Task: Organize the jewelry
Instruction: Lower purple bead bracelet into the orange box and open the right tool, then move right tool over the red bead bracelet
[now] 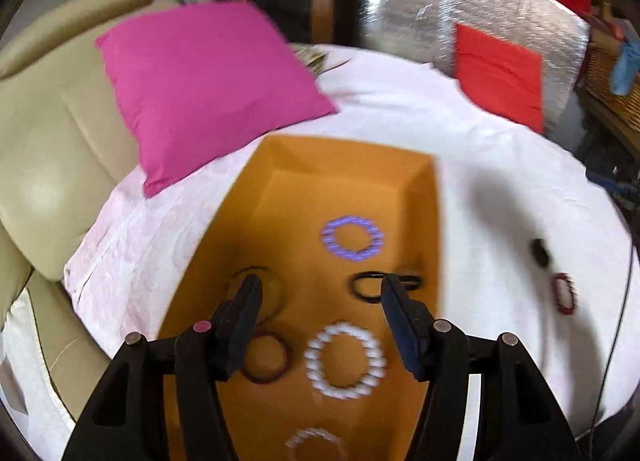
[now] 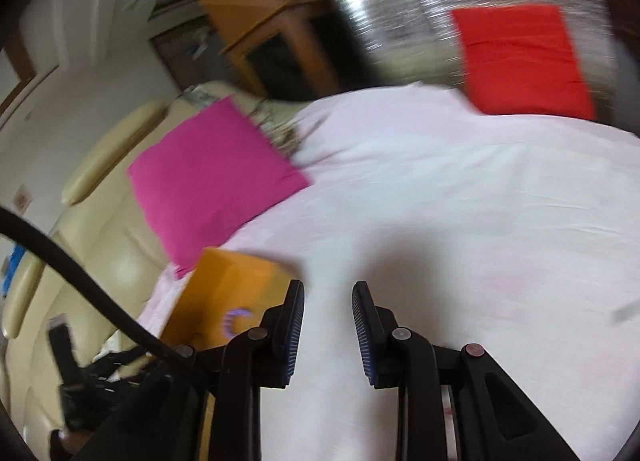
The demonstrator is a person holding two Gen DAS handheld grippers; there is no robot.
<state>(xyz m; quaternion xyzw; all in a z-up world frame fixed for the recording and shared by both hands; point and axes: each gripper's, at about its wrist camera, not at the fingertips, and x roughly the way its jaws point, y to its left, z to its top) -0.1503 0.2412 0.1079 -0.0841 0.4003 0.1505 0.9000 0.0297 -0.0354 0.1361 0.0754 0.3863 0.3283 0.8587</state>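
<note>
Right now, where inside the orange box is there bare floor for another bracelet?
Orange box: free at the far end, between its back wall and the purple bracelet. The near half is crowded: black rings, dark red ring, white bead bracelet.

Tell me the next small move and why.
Probably swing the right gripper, open and empty over bare sheet, toward the red bracelet lying outside the orange box; the other bracelets visible already lie in the box.
</note>
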